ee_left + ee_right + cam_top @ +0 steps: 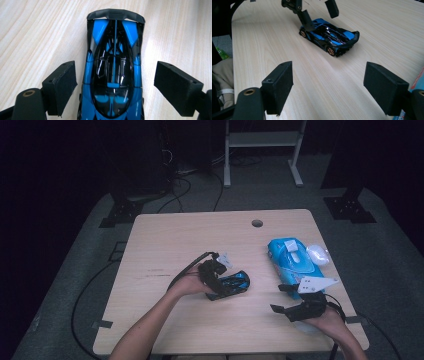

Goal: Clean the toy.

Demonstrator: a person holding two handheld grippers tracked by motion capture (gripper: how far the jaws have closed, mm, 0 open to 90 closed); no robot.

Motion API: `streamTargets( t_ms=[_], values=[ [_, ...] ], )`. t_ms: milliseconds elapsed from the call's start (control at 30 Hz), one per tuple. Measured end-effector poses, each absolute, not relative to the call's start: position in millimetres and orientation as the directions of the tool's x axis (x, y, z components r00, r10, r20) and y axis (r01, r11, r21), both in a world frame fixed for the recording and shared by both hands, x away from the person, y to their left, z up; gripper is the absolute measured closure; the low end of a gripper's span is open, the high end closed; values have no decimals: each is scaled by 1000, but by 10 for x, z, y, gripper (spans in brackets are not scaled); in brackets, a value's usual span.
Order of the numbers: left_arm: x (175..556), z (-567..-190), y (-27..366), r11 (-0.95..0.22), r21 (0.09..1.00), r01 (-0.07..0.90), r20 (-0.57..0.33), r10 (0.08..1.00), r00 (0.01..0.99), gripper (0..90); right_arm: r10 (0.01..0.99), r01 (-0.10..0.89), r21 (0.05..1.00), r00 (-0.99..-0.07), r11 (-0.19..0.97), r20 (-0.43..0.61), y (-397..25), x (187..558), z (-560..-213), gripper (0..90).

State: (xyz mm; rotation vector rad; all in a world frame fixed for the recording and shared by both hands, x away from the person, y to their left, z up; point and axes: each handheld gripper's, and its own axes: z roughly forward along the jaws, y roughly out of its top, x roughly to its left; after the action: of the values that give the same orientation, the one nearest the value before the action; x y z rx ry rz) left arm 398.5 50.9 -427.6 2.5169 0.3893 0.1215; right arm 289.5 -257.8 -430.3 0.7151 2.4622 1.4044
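The left gripper [226, 281] is straddling the glossy blue-and-black toy sports car [233, 283] at the centre of the pale wooden tabletop [170, 245], jaws spread apart, untouching. The right gripper [283, 298], lower right, is gaping open.

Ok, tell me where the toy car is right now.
In the high view the toy car sits mid-table between the open left gripper jaws, left of the blue wipes pack.

One toy car [234, 283] — one blue wipes pack [291, 257], one white mouse [317, 254] — two grippers.
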Motion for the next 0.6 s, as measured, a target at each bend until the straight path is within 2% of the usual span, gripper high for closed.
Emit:
streamTargets(
  t_ms=[600],
  values=[
    [3735, -4230, 836, -728, 635, 257, 19, 347, 938, 158, 542, 312, 863, -839, 398, 53, -2614, 2872, -4242, 209]
  ],
)
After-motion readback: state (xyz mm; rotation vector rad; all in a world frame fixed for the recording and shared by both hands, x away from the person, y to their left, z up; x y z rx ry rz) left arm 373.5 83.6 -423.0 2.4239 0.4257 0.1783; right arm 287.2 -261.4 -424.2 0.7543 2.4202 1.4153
